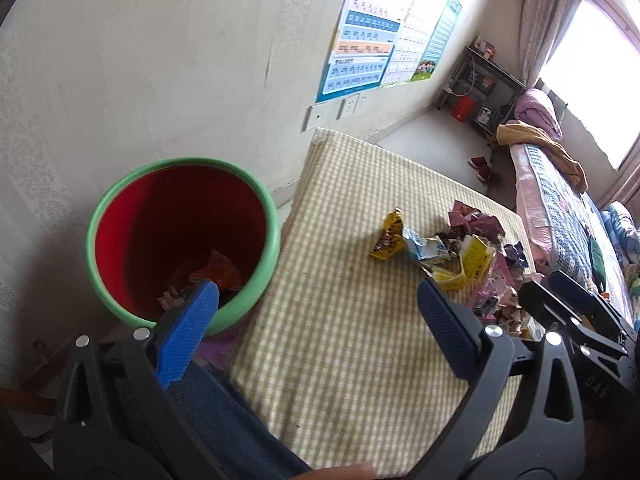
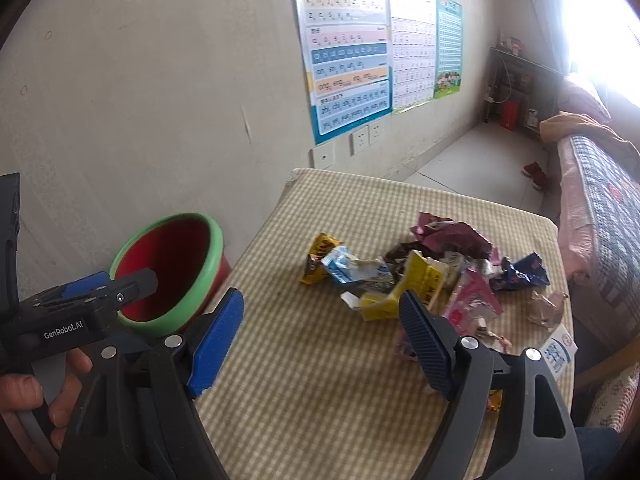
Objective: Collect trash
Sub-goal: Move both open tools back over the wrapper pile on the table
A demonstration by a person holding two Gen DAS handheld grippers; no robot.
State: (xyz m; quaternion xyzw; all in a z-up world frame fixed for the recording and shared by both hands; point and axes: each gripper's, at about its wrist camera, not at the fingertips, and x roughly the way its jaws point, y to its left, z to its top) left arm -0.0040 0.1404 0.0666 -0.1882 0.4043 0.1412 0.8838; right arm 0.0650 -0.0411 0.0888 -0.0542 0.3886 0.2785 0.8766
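Flanking bin [image 1: 182, 240]: bare checked tabletop [image 1: 340, 340]

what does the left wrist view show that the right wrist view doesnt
Only the left wrist view looks down into the red bin and shows wrappers already lying at its bottom. It also shows the left gripper open and empty.

Only the right wrist view shows the white and blue carton at the table's near right edge, the hand on the left gripper's handle, and the right gripper open and empty.

Both show the checked tablecloth, the pile of wrappers and the wall posters.
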